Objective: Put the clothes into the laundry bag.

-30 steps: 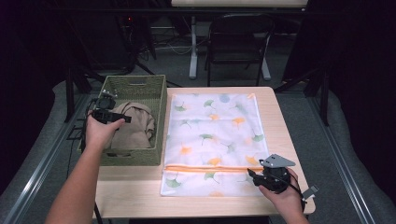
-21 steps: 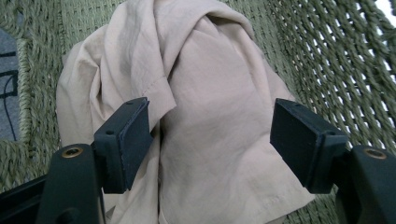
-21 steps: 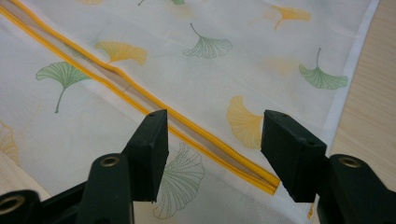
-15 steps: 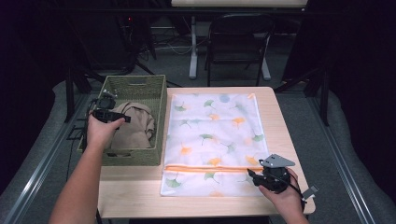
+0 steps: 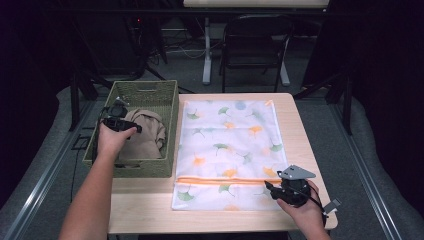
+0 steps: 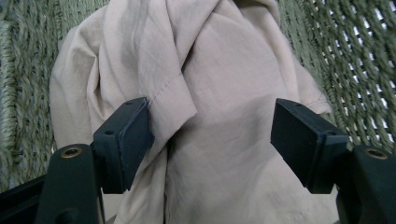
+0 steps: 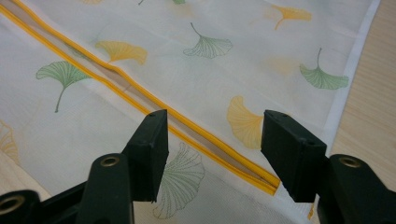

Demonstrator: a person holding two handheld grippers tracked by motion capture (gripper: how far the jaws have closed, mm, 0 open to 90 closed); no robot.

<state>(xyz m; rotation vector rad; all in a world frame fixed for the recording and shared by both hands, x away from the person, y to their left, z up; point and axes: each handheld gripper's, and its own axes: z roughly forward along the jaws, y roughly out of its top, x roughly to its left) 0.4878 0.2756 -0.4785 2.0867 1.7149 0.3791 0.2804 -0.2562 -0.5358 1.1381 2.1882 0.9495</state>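
At the left of the high view, a green woven basket [image 5: 170, 125] stands on the worktop [image 5: 150, 210] and holds a crumpled beige garment [image 5: 145, 132], which takes up most of its interior. Your left gripper [image 5: 119, 120] hovers over the basket's left part; in the left gripper view its jaws stand spread wide, straddling a fold of the garment [image 6: 219, 121], the left jaw touching or nearly touching the cloth, with the woven wall [image 6: 350, 56] at the upper right. Just beside the basket, in the centre of the high view, a white mesh laundry bag [image 5: 230, 145] printed with green and orange ginkgo leaves lies flat; nothing can be made out inside it. Your right gripper [image 5: 274, 189], at the lower right, has its jaws parted above the bag's orange zipper [image 7: 140, 100], which runs diagonally across the right gripper view.
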